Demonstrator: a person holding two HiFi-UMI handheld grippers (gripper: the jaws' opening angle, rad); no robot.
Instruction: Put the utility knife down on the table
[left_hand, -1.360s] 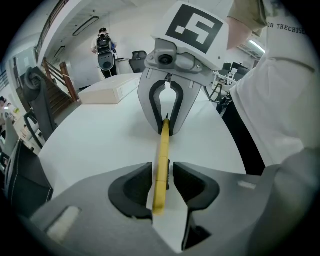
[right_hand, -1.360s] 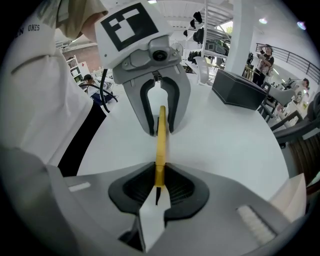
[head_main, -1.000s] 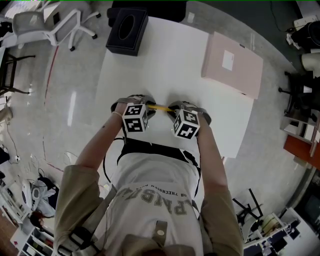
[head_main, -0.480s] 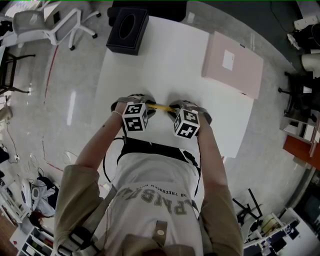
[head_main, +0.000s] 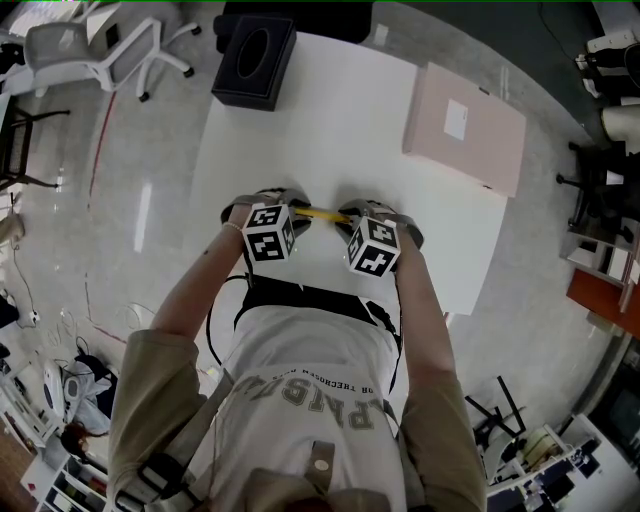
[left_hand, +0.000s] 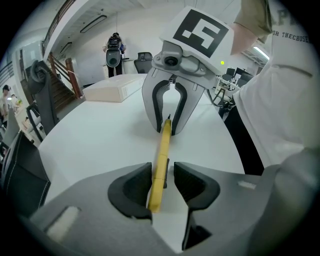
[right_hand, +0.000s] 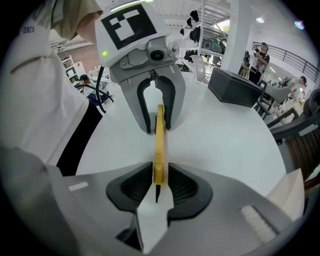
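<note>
Presently, the utility knife (head_main: 322, 213) is a long, slim yellow bar with a flat-sided, plastic-looking body. A thin dark part projects from the end nearest the right gripper view's camera. The knife appears to lie flat on the surface (head_main: 350, 120), a smooth, matte white top, and runs straight from one gripper to the other.

The left gripper (left_hand: 161, 172) has grey moulded jaws with black pads (left_hand: 132, 187). One end of the knife sits between them. It leans against the pad on the picture's left, and a clear gap separates it from the other pad. The jaws are released and have just opened a little further.

The right gripper (right_hand: 160, 170) straddles the opposite end of the knife. Its pads stand just beside the yellow body, with a narrow slit showing on one side, so nothing is clamped. These jaws have just been opening.

Both grippers point steeply down with their tips near the surface. Each is topped by a white cube with black square markers.

A black box (head_main: 255, 62) with an oval top opening sits at the far left corner of the surface. A flat pale pink box (head_main: 465, 130) lies at the far right, well apart from the knife.

Compared with the earlier head views, the grippers and the knife occupy the same places.
</note>
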